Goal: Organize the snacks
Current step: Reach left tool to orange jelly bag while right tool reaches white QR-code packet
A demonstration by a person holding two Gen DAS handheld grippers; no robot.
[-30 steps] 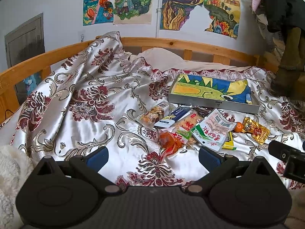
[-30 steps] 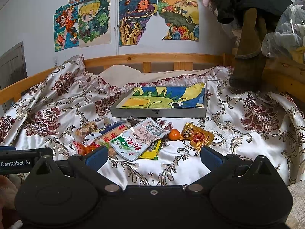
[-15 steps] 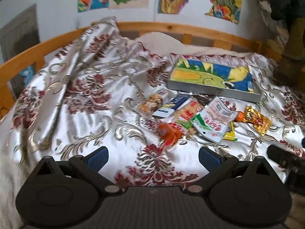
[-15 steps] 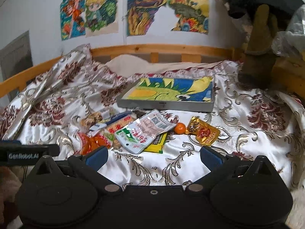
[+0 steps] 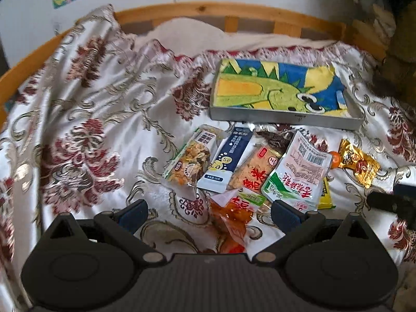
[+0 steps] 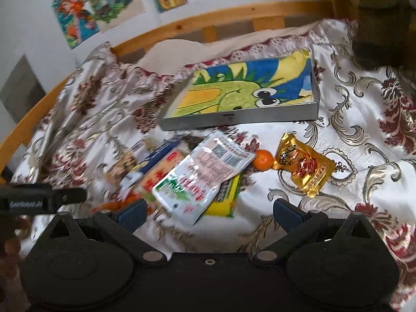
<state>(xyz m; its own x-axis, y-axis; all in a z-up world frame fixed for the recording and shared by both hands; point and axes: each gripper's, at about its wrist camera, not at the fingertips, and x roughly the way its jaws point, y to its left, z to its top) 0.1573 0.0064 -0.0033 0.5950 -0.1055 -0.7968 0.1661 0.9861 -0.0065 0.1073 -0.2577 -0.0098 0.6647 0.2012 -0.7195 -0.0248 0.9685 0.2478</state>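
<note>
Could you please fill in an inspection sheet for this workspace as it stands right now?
Surface: bedspread, floral satin, rumpled.
Job's things: tray with dragon picture inside, no snacks in it; snack packets heaped and overlapping in front of it; orange touching gold packet.
Clutter: nothing seen.
Grippers: left gripper open, over the red packet; right gripper open, empty.
Cables: nothing seen.
Surroundings: wooden bed rail, posters on wall.
</note>
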